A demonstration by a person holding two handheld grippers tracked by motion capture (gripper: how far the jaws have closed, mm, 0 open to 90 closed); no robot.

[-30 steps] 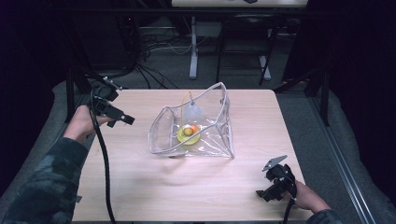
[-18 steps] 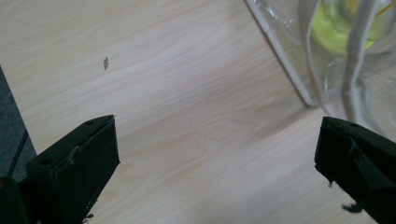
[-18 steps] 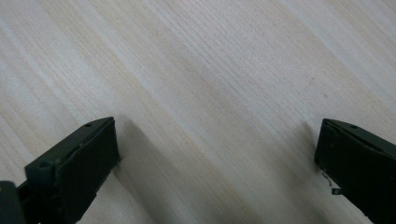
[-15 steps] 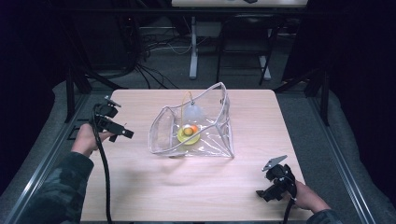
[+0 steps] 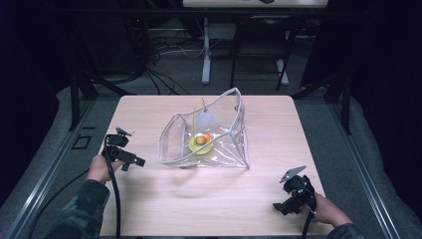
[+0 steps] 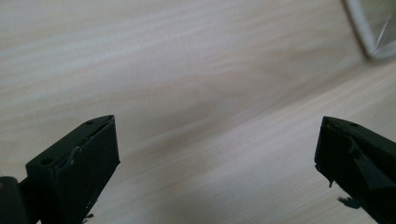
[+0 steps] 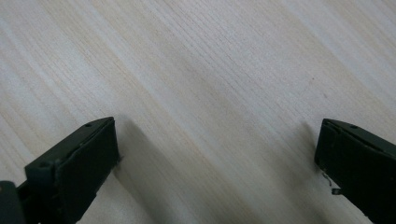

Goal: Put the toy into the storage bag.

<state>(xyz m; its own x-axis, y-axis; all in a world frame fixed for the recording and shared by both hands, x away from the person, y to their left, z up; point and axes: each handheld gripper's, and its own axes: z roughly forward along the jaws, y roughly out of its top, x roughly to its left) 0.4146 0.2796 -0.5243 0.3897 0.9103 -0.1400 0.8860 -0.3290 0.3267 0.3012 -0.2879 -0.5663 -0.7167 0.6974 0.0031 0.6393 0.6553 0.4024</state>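
Note:
A clear plastic zip bag [image 5: 219,137] stands open in the middle of the wooden table [image 5: 199,199], with a yellow dish [image 5: 200,144] and a small orange item [image 5: 206,136] inside, plus a pale rounded object [image 5: 206,119]. My left gripper [image 5: 134,162] rests low at the table's left edge, open, its jaws wide apart over bare wood [image 6: 210,116]; a corner of the bag [image 6: 373,32] lies at the upper right of its view. My right gripper [image 5: 278,206] sits near the front right corner, open, with nothing but wood grain [image 7: 219,107] between its jaws.
Black cables [image 5: 117,199] trail from the left gripper along the forearm. Beyond the table are dark floor, cables and a stand leg [image 5: 205,55]. Metal rails [image 5: 45,164] run along both sides of the table.
The left gripper has moved down and toward the front left of the table, away from the bag. The right gripper and the bag have stayed put.

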